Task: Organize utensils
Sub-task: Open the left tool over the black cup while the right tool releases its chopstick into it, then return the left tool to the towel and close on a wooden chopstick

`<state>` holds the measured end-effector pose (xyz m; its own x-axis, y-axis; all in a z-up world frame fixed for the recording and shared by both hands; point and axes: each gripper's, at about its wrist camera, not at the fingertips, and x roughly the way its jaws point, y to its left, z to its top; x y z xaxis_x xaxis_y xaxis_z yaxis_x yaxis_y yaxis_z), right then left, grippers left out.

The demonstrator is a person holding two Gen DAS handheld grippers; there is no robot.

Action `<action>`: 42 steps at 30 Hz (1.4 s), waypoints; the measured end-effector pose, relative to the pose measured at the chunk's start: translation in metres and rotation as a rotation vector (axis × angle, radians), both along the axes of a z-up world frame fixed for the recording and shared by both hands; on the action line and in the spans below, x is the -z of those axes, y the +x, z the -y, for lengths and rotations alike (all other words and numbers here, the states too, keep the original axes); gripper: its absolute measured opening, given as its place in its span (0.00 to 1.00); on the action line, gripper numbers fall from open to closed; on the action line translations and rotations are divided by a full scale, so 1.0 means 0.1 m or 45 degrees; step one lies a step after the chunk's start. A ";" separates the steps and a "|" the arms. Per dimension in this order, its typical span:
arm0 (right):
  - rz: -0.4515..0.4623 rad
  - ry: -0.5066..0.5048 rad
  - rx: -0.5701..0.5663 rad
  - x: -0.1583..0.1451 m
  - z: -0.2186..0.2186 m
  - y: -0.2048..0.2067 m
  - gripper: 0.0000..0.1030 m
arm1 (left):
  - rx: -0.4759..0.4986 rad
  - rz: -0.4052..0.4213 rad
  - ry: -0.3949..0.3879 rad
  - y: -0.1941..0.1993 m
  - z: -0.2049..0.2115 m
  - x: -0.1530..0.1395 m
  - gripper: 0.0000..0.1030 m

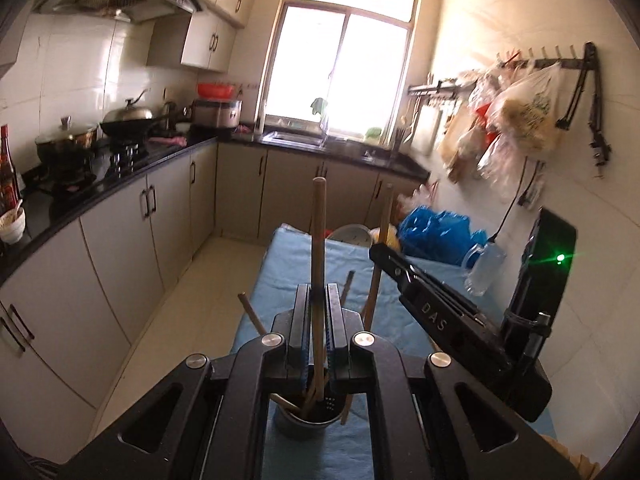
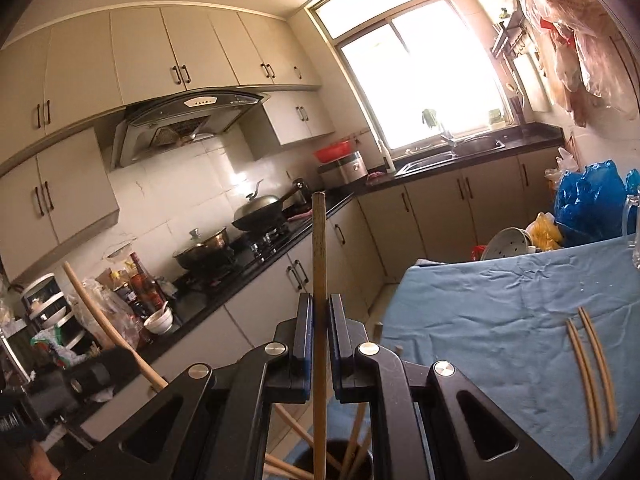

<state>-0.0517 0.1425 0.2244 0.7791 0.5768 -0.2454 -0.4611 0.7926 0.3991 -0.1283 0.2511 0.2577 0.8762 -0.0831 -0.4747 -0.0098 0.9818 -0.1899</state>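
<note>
My left gripper [image 1: 319,292] is shut on an upright wooden chopstick [image 1: 319,232] whose lower end reaches into a dark round holder [image 1: 298,426] on the blue cloth. Several other chopsticks lean in the holder. In the right wrist view my right gripper [image 2: 320,300] is shut on another upright chopstick [image 2: 319,248], above the holder's rim [image 2: 340,456]. In the left wrist view the right gripper [image 1: 380,252] comes in from the right with its chopstick [image 1: 385,216]. Two loose chopsticks [image 2: 592,380] lie side by side on the cloth at the right.
The blue cloth [image 2: 500,312] covers a table beside a white wall. A clear glass mug [image 1: 482,268] and a blue plastic bag [image 1: 436,236] sit at its far end. The kitchen counter with stove and pots [image 1: 120,128] runs along the left, with floor between.
</note>
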 end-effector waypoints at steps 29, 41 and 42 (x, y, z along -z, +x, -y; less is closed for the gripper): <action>0.051 -0.106 0.125 0.11 0.31 -0.13 0.40 | -0.093 -0.008 -0.021 -0.07 -0.02 0.09 0.25; -0.027 -0.116 0.311 0.27 1.35 -0.44 0.52 | 0.024 0.007 -0.032 -0.40 0.50 0.08 0.35; -0.038 -0.127 0.330 0.30 1.44 -0.45 0.55 | 0.051 -0.007 -0.032 -0.41 0.59 0.12 0.36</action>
<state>-0.0964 -0.0019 0.1942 0.8891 0.3310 -0.3161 -0.2269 0.9186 0.3234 -0.1691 0.1919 0.2458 0.8691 -0.1299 -0.4772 0.0282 0.9763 -0.2144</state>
